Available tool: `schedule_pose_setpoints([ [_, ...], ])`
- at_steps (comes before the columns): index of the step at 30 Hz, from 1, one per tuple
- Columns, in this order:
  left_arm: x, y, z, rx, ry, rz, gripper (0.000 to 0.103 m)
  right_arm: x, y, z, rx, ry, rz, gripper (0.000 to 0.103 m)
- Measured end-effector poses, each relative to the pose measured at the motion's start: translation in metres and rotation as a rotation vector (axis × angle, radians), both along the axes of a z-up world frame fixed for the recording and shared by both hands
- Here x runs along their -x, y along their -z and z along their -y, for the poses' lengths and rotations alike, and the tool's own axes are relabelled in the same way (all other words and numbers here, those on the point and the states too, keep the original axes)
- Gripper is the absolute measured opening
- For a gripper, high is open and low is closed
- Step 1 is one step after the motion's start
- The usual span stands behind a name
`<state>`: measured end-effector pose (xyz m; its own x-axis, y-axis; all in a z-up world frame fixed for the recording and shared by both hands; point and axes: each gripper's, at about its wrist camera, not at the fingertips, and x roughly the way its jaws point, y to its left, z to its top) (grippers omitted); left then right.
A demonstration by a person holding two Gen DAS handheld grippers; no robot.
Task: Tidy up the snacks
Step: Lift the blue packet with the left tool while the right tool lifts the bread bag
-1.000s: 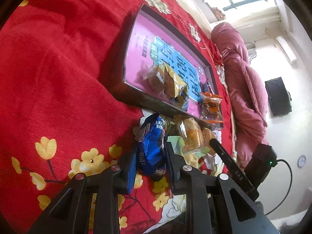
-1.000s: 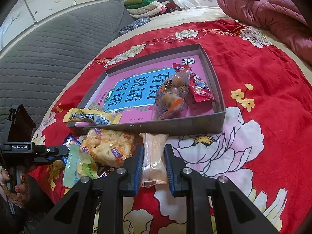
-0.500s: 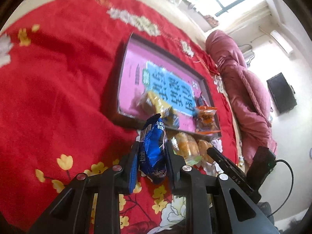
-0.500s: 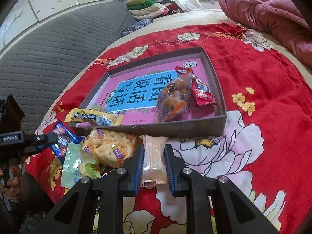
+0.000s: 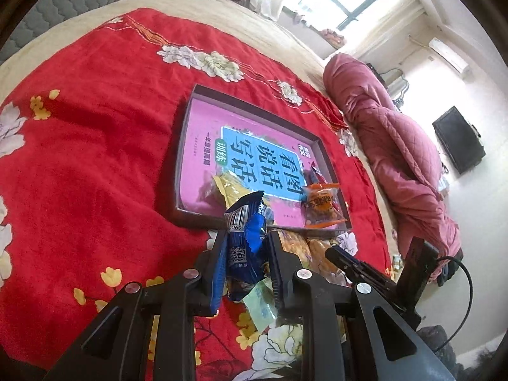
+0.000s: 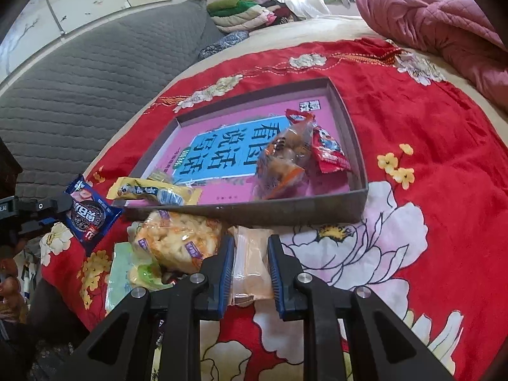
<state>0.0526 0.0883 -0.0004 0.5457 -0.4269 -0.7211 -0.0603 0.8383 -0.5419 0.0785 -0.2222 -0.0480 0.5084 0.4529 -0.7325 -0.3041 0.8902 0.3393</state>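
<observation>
My left gripper (image 5: pixel 246 247) is shut on a blue cookie packet (image 5: pixel 243 238) and holds it above the red cloth, just short of the grey tray (image 5: pixel 197 219). The same blue packet (image 6: pixel 89 214) hangs at the far left of the right wrist view. My right gripper (image 6: pixel 250 257) is shut on a clear-wrapped pale pastry (image 6: pixel 250 263) that lies on the cloth in front of the tray (image 6: pixel 358 203). In the tray lie a yellow packet (image 6: pixel 152 190), an orange-trimmed bag (image 6: pixel 282 158) and a red packet (image 6: pixel 327 149).
A loose heap beside the pastry holds a bag of yellow snacks (image 6: pixel 181 241) and a green packet (image 6: pixel 127 273). A pink quilt (image 5: pixel 397 146) lies along the bed's far side and a grey quilted headboard (image 6: pixel 79 95) stands behind the tray.
My left gripper has lifted the blue packet up off the heap and the view has tilted. The right gripper has kept still on the pastry.
</observation>
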Motion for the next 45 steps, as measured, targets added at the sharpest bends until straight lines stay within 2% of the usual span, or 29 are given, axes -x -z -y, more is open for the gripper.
schedule_pose_setpoints([
  [7, 0.001, -0.010, 0.001, 0.015, -0.004, 0.025, 0.025, -0.004, 0.009, 0.006, -0.021, 0.010, -0.050, 0.024],
  [11, 0.000, -0.019, 0.005, 0.016, 0.006, 0.046, 0.025, -0.005, 0.015, 0.001, 0.002, -0.014, -0.076, 0.035],
  [14, -0.003, -0.024, 0.010, 0.016, 0.014, 0.056, 0.025, -0.004, 0.020, -0.005, 0.041, -0.031, -0.083, 0.035],
  [16, -0.006, -0.027, 0.014, 0.019, 0.020, 0.062, 0.025, -0.003, 0.019, -0.007, 0.061, -0.040, -0.073, 0.032],
  [18, -0.010, -0.029, 0.018, 0.021, 0.025, 0.069, 0.025, -0.003, 0.017, -0.006, 0.068, -0.038, -0.061, 0.022],
  [22, -0.017, -0.034, 0.025, 0.023, 0.036, 0.081, 0.025, 0.001, 0.007, -0.001, 0.056, -0.023, -0.020, 0.021],
  [31, -0.030, -0.042, 0.041, 0.005, 0.057, 0.101, 0.025, 0.004, -0.027, 0.007, -0.045, 0.000, 0.115, 0.021],
  [45, -0.048, -0.041, 0.055, 0.009, 0.054, 0.116, 0.025, -0.009, -0.052, -0.001, -0.095, 0.008, 0.202, 0.021],
])
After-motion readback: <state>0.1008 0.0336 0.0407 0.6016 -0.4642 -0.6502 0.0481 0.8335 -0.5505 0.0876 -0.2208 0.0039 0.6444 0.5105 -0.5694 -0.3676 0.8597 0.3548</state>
